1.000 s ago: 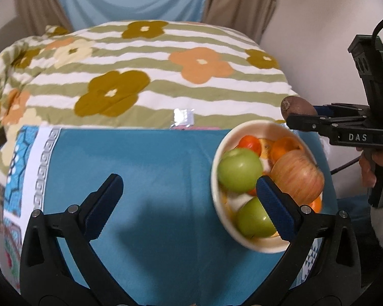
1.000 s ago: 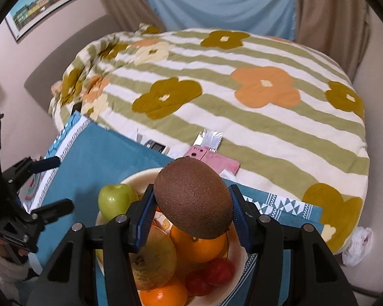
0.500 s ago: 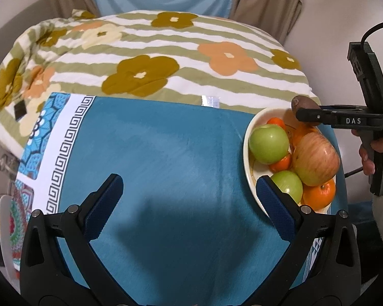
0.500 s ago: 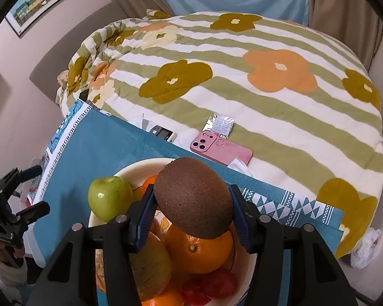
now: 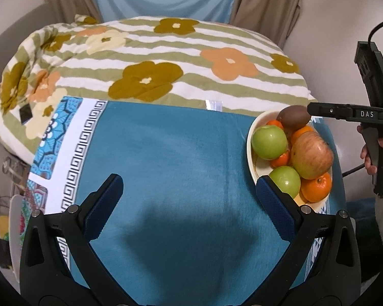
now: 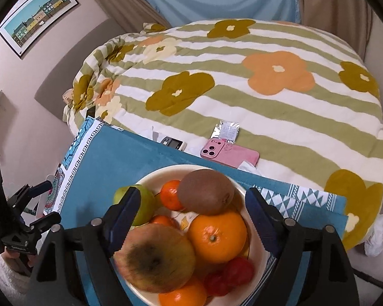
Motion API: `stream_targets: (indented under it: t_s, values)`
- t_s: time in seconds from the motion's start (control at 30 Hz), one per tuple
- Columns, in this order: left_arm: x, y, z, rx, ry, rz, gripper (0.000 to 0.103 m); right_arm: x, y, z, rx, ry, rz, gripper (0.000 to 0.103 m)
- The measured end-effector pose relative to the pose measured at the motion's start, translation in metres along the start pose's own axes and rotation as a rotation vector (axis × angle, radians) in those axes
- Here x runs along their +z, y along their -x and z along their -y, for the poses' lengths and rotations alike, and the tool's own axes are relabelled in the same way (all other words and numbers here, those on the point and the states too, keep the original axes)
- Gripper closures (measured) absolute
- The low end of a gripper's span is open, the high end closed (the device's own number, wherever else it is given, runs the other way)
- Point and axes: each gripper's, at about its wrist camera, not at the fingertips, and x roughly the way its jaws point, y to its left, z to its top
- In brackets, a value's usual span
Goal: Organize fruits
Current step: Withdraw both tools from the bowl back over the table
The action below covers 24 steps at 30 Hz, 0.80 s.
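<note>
Atop bowl [image 6: 242, 188] fruit: kiwi [image 6: 206, 191]; right gripper [image 6: 191, 204] jaws opening, clear; left gripper [image 5: 189, 191] wide, empty.

A cream bowl [image 6: 238, 187] sits on the blue cloth, heaped with fruit. A brown kiwi [image 6: 206, 191] lies on its side at the far end, resting on a big orange [image 6: 216, 236] and touching a small tangerine [image 6: 170, 194]. Nearer are a reddish apple [image 6: 154, 256], two green apples [image 5: 269, 142], and something red [image 6: 229, 275].
</note>
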Motion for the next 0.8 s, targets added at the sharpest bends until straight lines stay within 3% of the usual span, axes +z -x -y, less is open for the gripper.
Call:
stream_targets:
  t_s: [0.2,0.6,0.67,0.8]
  values:
    - [0.001,0.042,-0.014,-0.007,-0.02,0.059,0.0,-0.019,0.046,-0.038,-0.067,-0.033,0.086,0.022]
    - [-0.007,0.135,-0.035,-0.005,-0.094,0.201,0.0,-0.09,0.117,-0.137,-0.26,-0.135,0.244,0.022]
    - [-0.012,0.147,-0.035,0.003,-0.11,0.223,0.0,-0.103,0.126,-0.155,-0.303,-0.144,0.275,0.003]
    - [-0.024,0.17,-0.032,0.017,-0.135,0.273,0.0,-0.121,0.138,-0.183,-0.364,-0.147,0.329,0.001]
